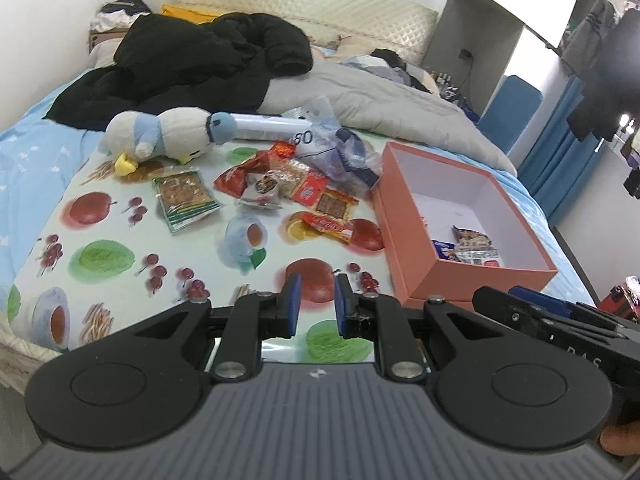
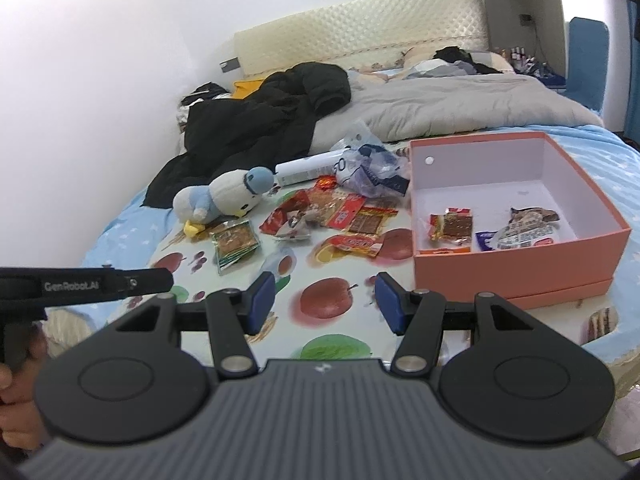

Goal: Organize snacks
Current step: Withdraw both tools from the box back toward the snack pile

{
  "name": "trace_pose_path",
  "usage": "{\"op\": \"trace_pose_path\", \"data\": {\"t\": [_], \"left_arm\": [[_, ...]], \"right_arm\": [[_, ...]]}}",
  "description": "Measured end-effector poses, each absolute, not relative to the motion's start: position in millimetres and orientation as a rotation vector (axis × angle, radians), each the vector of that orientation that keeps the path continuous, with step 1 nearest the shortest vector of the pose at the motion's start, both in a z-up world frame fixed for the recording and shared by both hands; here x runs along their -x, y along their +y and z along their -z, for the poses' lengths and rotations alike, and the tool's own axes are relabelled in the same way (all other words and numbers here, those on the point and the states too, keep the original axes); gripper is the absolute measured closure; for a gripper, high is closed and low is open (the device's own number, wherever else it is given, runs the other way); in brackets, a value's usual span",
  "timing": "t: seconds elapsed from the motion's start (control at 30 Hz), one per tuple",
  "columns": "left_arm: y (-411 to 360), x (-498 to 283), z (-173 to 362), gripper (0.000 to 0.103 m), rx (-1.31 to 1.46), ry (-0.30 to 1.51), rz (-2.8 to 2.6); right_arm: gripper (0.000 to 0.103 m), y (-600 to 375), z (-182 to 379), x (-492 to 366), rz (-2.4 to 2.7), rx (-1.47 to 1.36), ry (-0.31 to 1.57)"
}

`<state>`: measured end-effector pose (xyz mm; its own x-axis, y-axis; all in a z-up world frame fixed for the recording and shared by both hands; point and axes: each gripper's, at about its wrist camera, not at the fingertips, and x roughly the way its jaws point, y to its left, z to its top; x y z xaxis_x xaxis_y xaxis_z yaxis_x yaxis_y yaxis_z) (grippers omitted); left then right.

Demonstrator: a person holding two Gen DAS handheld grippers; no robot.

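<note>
On a bed spread with a fruit-print cloth (image 2: 240,280), loose snack packets (image 1: 304,192) lie heaped near the middle, beside a plush penguin (image 1: 160,136) and a crumpled plastic bag (image 2: 372,172), while an orange box (image 2: 520,272) to the right already holds a few packets (image 2: 452,226). The left gripper (image 1: 314,306) hovers empty over the cloth, fingers (image 1: 291,306) slightly parted; the right gripper (image 2: 322,304) hangs nearby, fingers spread wide, nothing between them. The packets look light, thin and crinkly — likely slick film that slides or buckles under a flat squeeze. A pinch on a sealed edge or corner seems the surest hold — the green packets (image 1: 184,196), lying apart from the pile, look easiest to reach.
</note>
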<state>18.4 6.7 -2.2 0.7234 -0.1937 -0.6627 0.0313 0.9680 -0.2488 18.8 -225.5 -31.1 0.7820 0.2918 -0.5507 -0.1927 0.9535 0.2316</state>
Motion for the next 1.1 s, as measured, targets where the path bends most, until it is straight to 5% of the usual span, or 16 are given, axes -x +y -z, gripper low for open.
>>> {"op": "trace_pose_path", "data": {"t": [0.53,0.67,1.1], "left_arm": [[48,-43,48,0.065,0.302,0.806,0.042],[58,-64,69,0.049,0.311,0.815,0.023],[97,-165,149,0.046,0.331,0.84,-0.065]], "right_arm": [[0.045,-192,57,-44,-0.304,-0.072,0.684],[0.046,-182,71,-57,-0.303,-0.04,0.71],[0.046,-155,125,-136,-0.339,-0.021,0.718]]}}
